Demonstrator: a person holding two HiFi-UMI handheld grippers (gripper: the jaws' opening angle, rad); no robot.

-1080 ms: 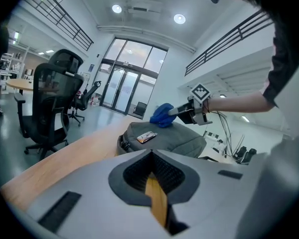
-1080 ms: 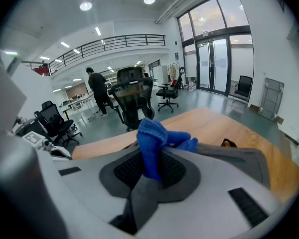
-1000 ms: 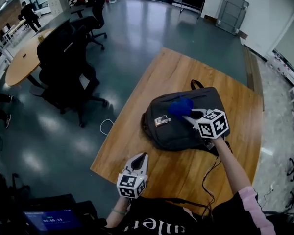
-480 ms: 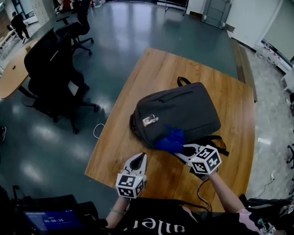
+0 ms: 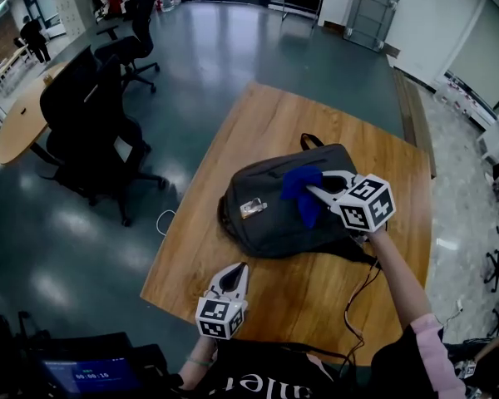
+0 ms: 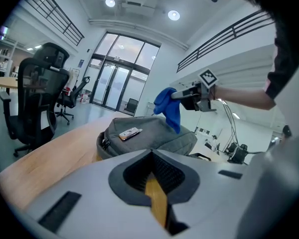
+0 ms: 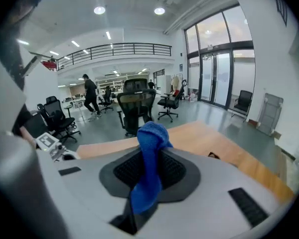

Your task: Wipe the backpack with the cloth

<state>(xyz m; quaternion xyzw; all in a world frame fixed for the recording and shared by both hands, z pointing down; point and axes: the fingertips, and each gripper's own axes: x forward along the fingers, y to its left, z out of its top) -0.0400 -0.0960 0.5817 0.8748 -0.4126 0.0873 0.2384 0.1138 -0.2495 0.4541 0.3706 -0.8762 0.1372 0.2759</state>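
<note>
Head view cuts the person off at the bottom edge. The left hand is mostly hidden behind the marker cube of the left gripper (image 5: pixel 238 271), and only a wrist shows. The dark grey backpack (image 5: pixel 270 223) lies flat on the wooden table (image 5: pixel 266 123) with its top handle at the far end. Its right-hand part is covered by the right gripper (image 5: pixel 314 191) and the blue cloth (image 5: pixel 301 191).

Right gripper view shows almost none of the backpack. The gripper's own body fills the lower frame, with only the table (image 7: pixel 224 143) and office chairs beyond it. From the left gripper view, the cloth (image 6: pixel 168 106) hangs down over the backpack (image 6: pixel 149 133). Whether its lower tip touches the fabric is hard to tell. A small light tag (image 5: pixel 251 209) on the backpack is too small to read.

The right arm reaches forward from the lower right, forearm bare, with a pink sleeve (image 5: pixel 428 339) at the elbow. It carries its gripper (image 7: pixel 149 156) above the backpack's far half, jaws clamped on the bunched cloth (image 7: pixel 148 178). The left gripper (image 6: pixel 152 156) sits low and close to the body, over the table's near edge and pointing at the backpack. Its jaws are pressed together on nothing, with only a sliver of wood showing between them.
</note>
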